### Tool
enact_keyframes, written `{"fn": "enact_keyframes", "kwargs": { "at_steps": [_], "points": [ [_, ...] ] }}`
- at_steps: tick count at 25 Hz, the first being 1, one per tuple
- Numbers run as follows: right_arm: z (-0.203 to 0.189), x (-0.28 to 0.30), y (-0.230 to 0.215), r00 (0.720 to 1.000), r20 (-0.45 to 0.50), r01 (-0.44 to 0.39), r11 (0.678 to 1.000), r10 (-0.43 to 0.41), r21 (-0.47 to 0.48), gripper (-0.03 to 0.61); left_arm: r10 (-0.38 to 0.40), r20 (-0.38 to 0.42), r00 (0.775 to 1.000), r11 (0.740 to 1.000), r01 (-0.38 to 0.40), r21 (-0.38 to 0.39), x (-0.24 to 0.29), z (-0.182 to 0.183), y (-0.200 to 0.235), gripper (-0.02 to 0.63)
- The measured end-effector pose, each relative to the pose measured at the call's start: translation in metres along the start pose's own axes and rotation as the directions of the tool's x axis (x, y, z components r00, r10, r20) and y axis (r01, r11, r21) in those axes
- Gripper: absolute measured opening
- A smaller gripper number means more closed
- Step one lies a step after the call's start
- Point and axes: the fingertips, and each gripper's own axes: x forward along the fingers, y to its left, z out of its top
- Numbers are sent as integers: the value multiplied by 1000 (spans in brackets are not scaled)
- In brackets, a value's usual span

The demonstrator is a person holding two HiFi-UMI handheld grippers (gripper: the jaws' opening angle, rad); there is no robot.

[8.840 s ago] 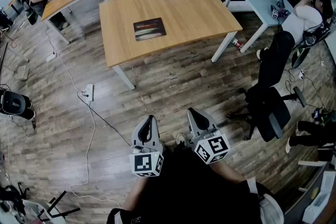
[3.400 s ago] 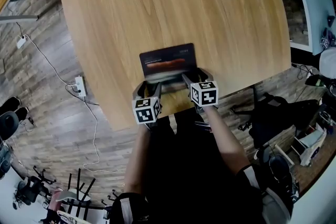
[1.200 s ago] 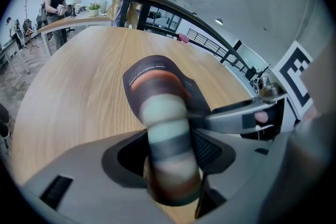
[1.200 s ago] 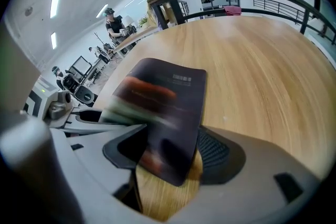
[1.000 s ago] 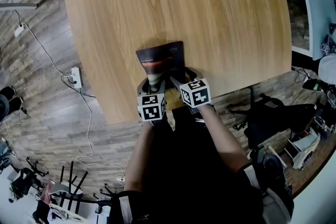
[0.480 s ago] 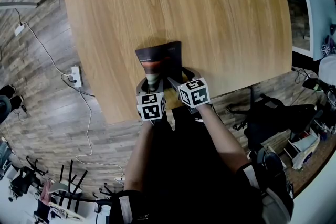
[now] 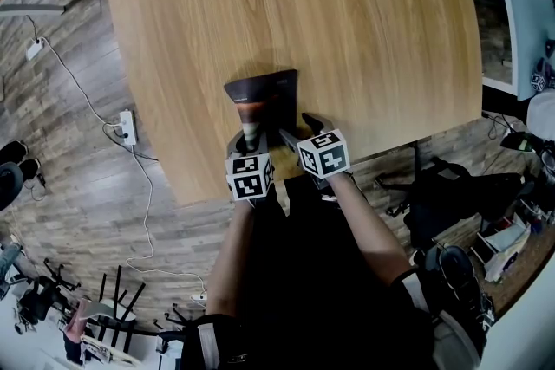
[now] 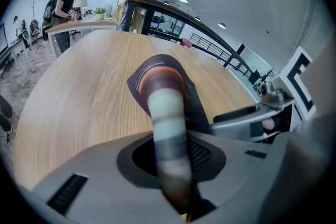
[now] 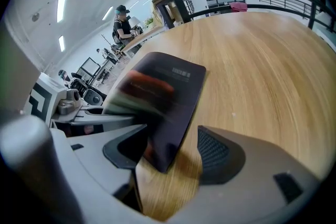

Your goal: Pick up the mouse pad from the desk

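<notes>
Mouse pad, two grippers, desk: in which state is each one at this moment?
Mouse pad: near part bunched into a raised fold, far part down on the desk.
Left gripper: jaws have just been closing, now shut on the fold of the mouse pad.
Right gripper: open, a corner of the mouse pad between its jaws, not pinched.
Desk: standing level, carrying only the mouse pad.

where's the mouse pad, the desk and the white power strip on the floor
mouse pad [image 7: 273, 87]: head view, its flat dark far half
desk [image 7: 347, 22]: head view, bare wood top
power strip [image 7: 127, 127]: head view, middle of its white body
</notes>
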Motion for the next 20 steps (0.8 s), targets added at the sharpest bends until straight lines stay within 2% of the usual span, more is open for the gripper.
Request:
{"fn": "enact_keyframes", "kwargs": {
  "at_steps": [7, 20],
  "points": [
    [3, -10, -5, 1000, 26, 15, 1000, -15, 4, 273, 0, 23, 1000, 1000, 0, -3, -4, 4, -1, 58],
    [7, -32, 1, 999, 50, -2, 1000, 1, 22, 272, 8, 100, 995, 1000, -9, 9, -32, 9, -9, 46]
  ]
}}
